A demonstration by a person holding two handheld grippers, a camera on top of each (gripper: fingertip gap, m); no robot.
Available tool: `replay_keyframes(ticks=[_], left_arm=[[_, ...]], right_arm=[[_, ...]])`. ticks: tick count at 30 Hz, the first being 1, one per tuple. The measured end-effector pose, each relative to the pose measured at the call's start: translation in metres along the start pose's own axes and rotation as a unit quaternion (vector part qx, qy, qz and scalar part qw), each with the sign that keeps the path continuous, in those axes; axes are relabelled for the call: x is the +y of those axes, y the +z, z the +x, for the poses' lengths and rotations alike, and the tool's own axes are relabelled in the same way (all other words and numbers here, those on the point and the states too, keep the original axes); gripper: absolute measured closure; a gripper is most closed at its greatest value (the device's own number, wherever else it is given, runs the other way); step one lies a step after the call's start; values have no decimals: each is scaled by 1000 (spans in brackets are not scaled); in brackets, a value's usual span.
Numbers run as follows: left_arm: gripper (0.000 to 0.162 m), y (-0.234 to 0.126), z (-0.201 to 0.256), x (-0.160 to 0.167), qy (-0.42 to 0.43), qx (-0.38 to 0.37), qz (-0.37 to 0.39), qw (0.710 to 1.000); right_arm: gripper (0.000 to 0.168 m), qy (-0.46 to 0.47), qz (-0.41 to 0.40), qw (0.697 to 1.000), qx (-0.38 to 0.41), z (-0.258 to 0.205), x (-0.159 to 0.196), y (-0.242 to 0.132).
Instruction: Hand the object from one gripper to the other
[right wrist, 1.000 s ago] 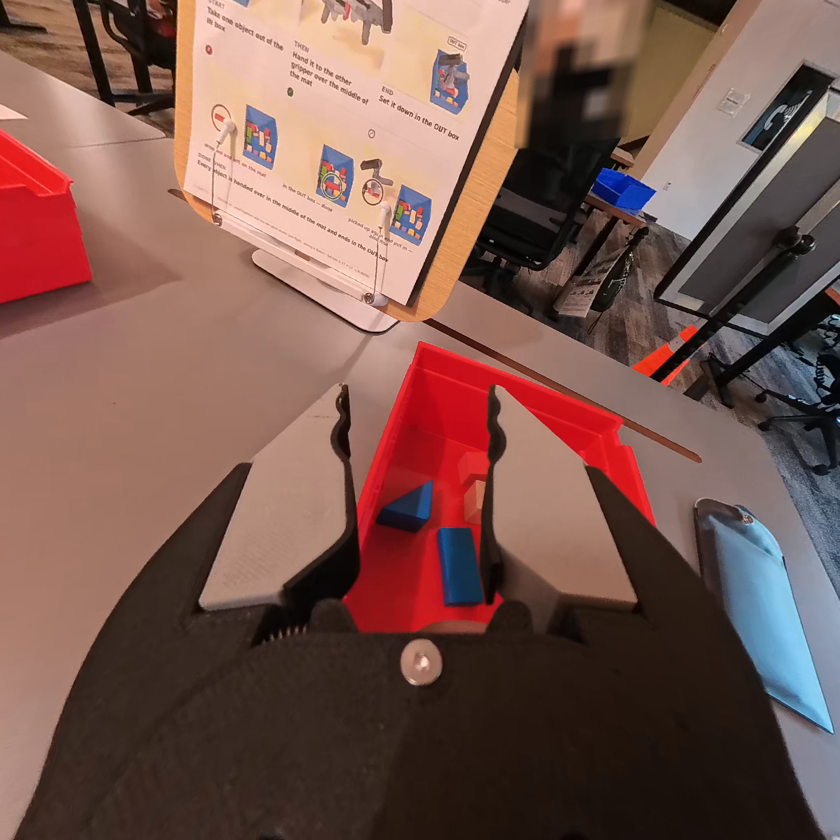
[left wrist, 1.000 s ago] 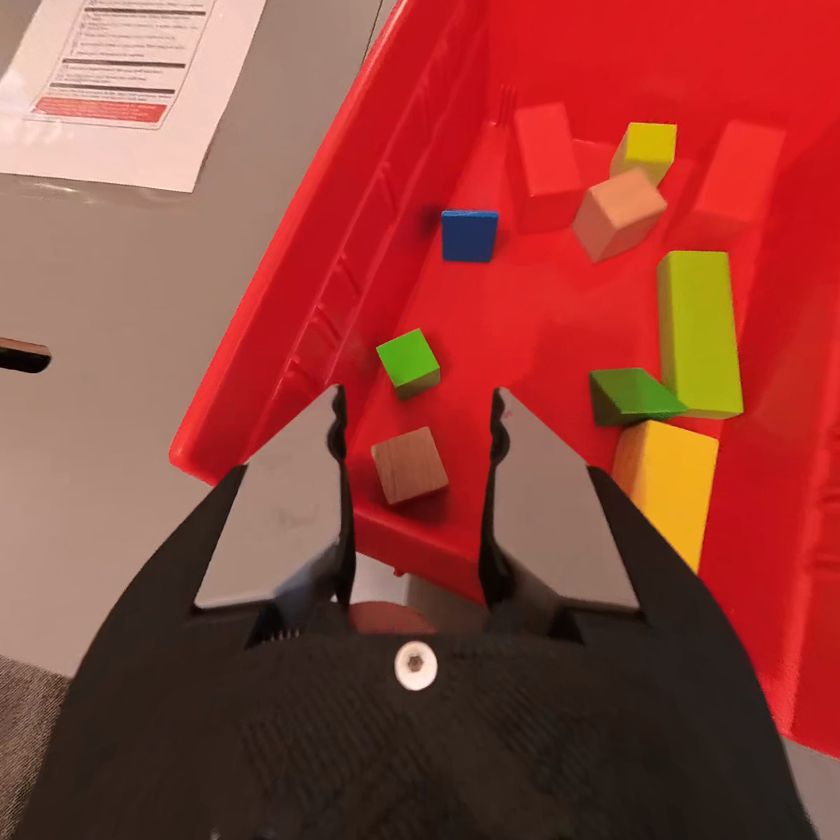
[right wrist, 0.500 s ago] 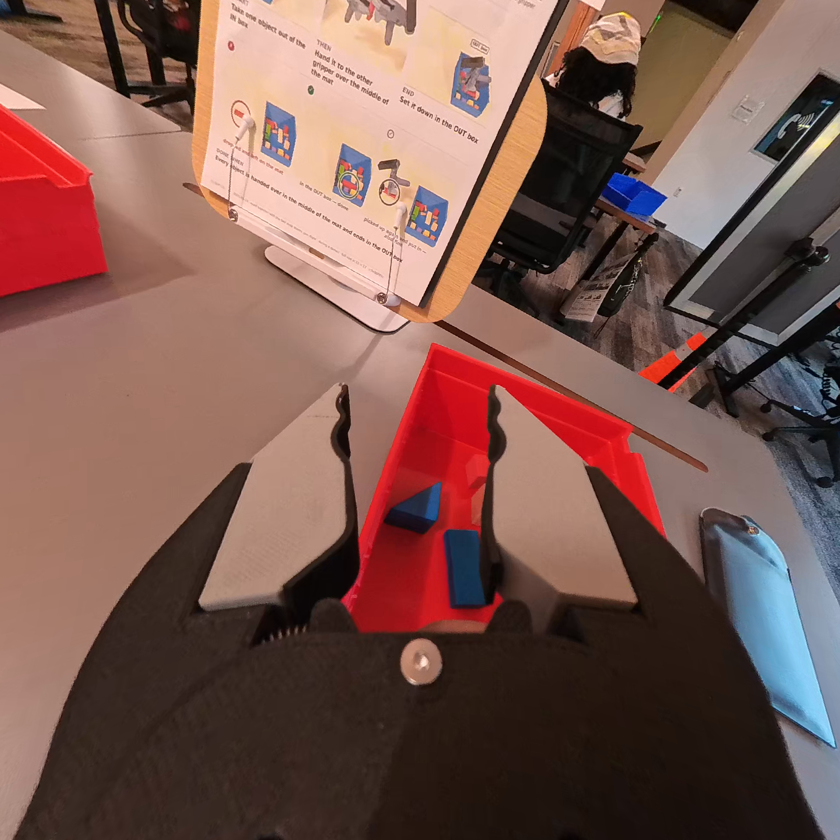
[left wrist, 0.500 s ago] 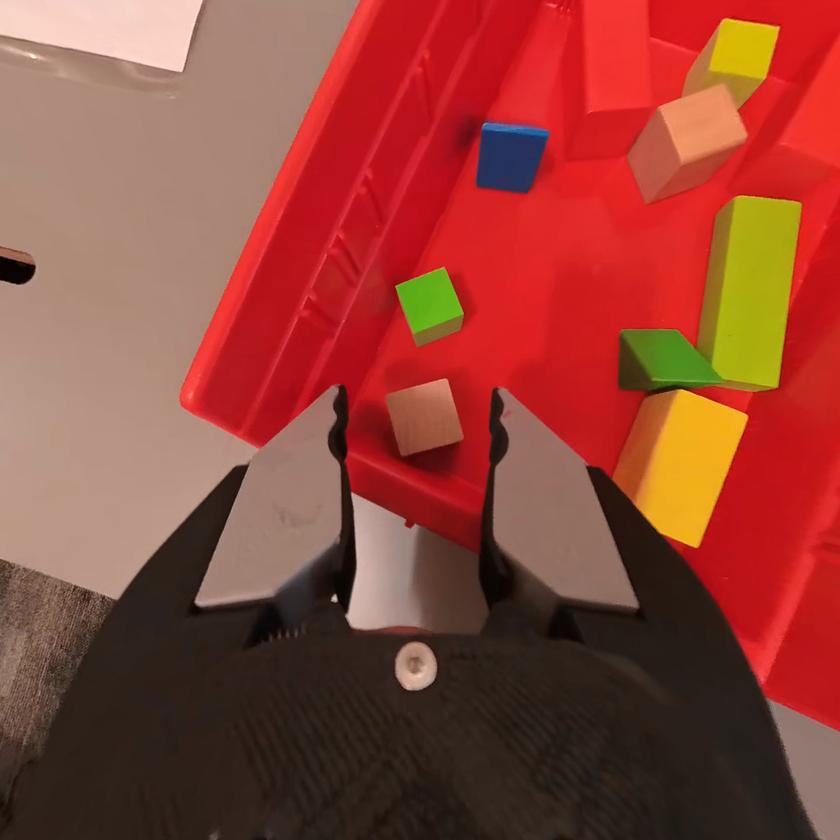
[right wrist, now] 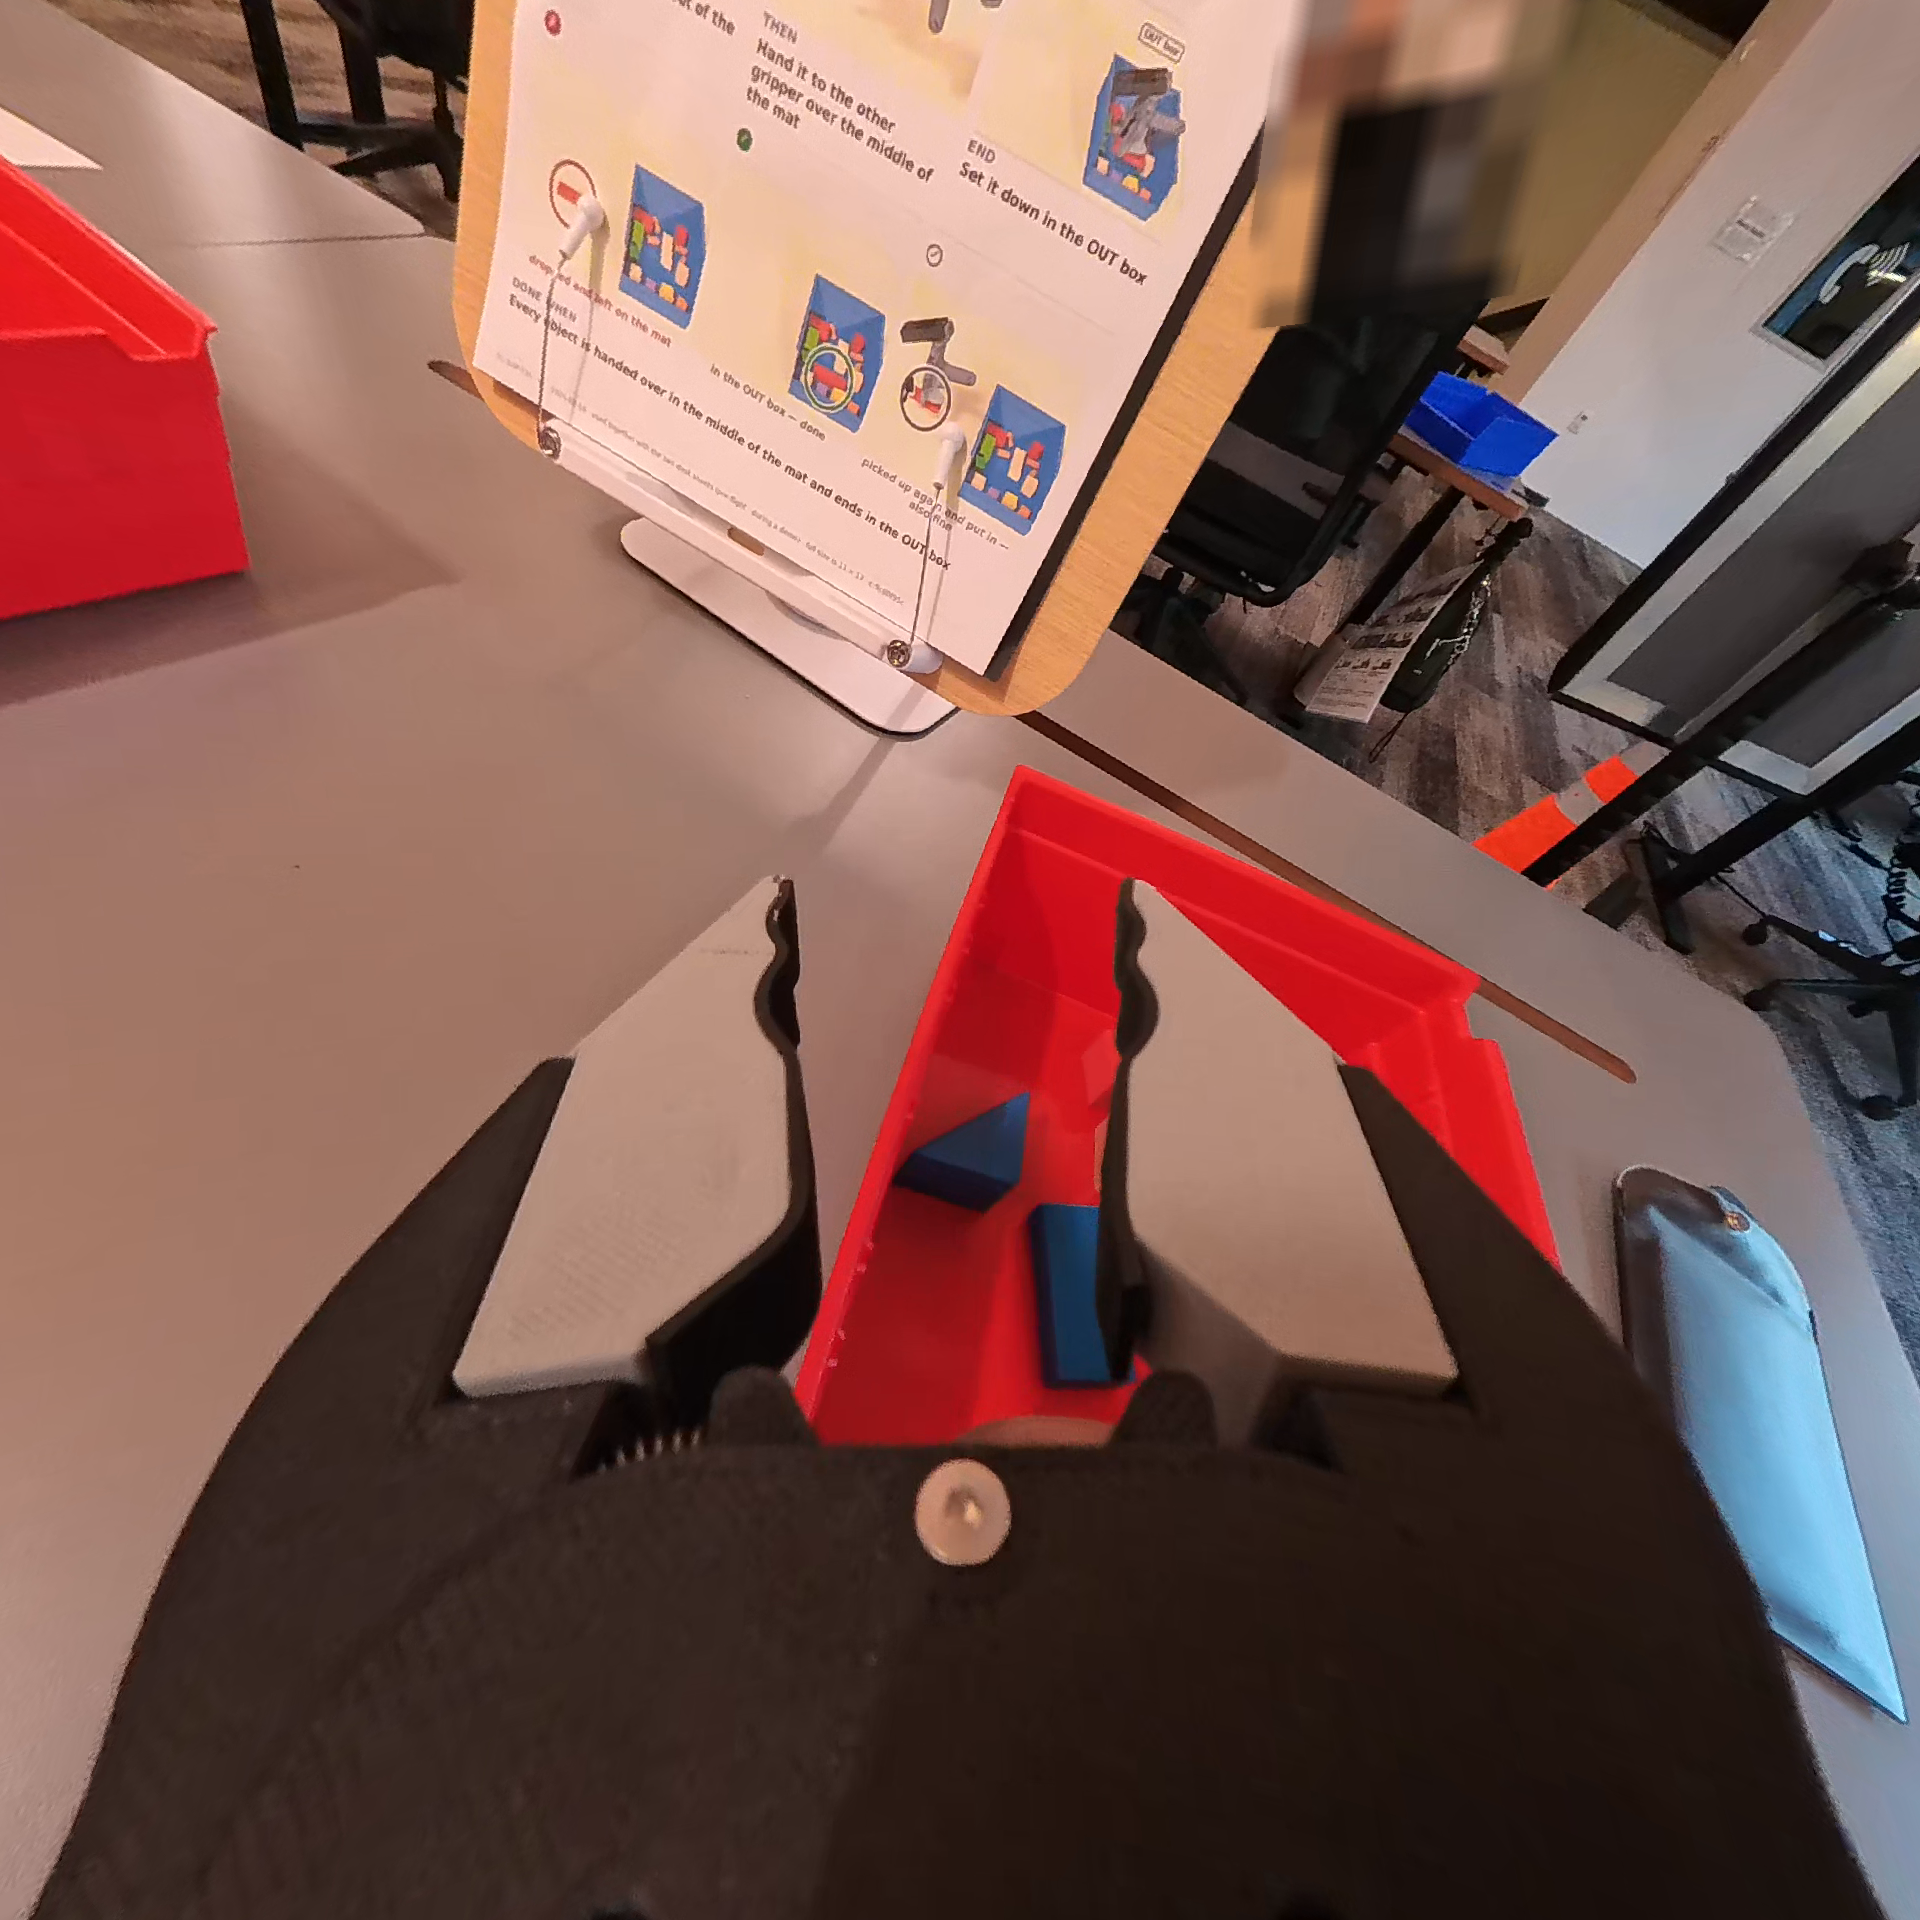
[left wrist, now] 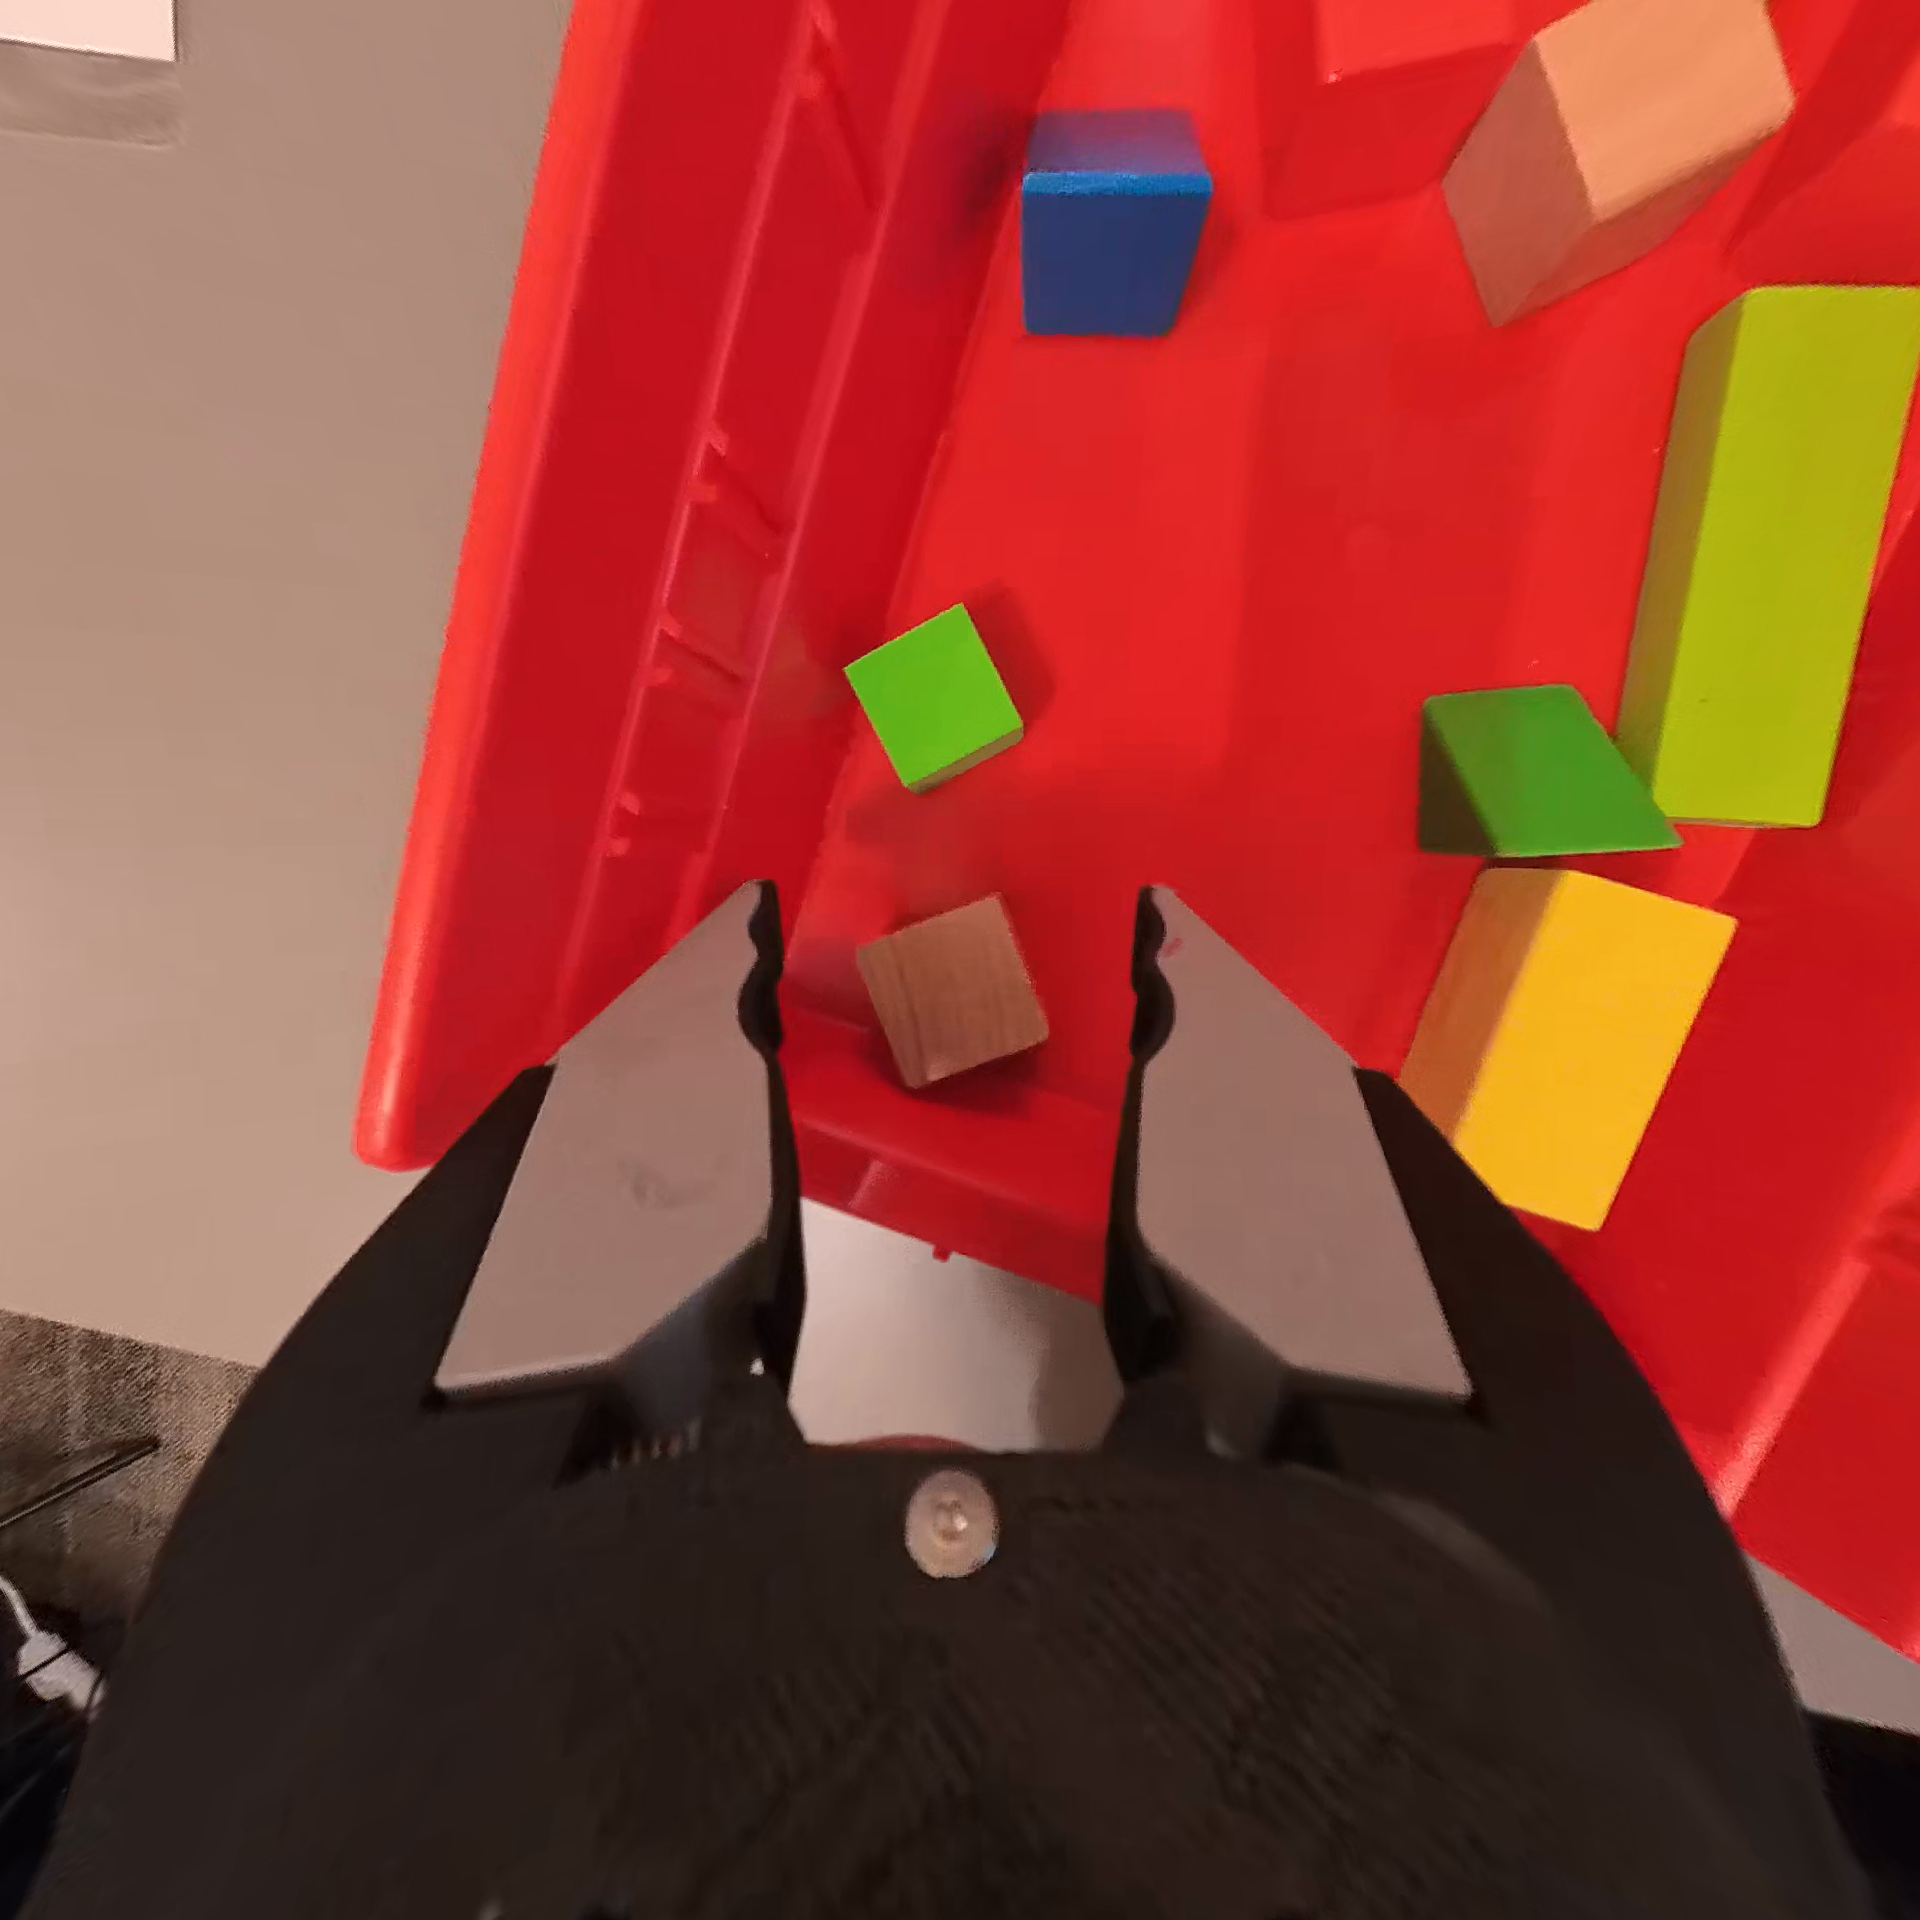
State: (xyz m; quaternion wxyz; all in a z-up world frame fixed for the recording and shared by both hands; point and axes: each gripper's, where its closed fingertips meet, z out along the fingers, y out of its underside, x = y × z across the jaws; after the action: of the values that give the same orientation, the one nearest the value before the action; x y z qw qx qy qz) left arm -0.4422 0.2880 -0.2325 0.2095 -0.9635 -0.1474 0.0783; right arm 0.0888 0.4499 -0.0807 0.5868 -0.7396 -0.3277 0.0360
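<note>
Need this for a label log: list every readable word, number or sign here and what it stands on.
Instruction sheet on the wooden stand: printed lines and pictures, legible, but I don't quote writing.
Wall sign: too small to read.
Red bins and blocks: no writing visible.

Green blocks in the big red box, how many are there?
3: a small cube near the left wall, a dark wedge to its right, and a long lime block touching the wedge. More may lie outside the picture.
</note>
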Motion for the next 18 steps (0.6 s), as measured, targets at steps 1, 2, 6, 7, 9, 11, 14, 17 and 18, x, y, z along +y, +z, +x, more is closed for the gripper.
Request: replay_keyframes(ticks=[1,2,6,7,9,11,14,17,18], left_arm=[[96,-2,0,-2,0,4,-1,1000],[96,-4,0,-3,1,10,-4,1000],[96,3,3,11,14,28,-65,997],[96,7,1,17,17,26,-86,996],[89,11,5,19,11,43,-104,994],[92,12,3,18,10,40,-109,993],[87,12,5,21,25,37,-128,991],[82,13,7,25,40,33,-154,987],[81,13,8,26,45,32,-164,985]], right_arm=[[109,0,0,1000,-1,-1,0,0],[109,0,1,1000,-2,-1,0,0],[109,0,4,1000,-3,-1,-2,-3],[109,0,6,1000,-3,0,-3,-5],[109,3,12,1000,-1,3,-5,-9],[109,9,19,1000,-1,6,-8,-13],[109,15,24,1000,1,11,-9,-18],[109,18,28,999,1,14,-10,-21],[109,18,29,999,1,14,-11,-22]])
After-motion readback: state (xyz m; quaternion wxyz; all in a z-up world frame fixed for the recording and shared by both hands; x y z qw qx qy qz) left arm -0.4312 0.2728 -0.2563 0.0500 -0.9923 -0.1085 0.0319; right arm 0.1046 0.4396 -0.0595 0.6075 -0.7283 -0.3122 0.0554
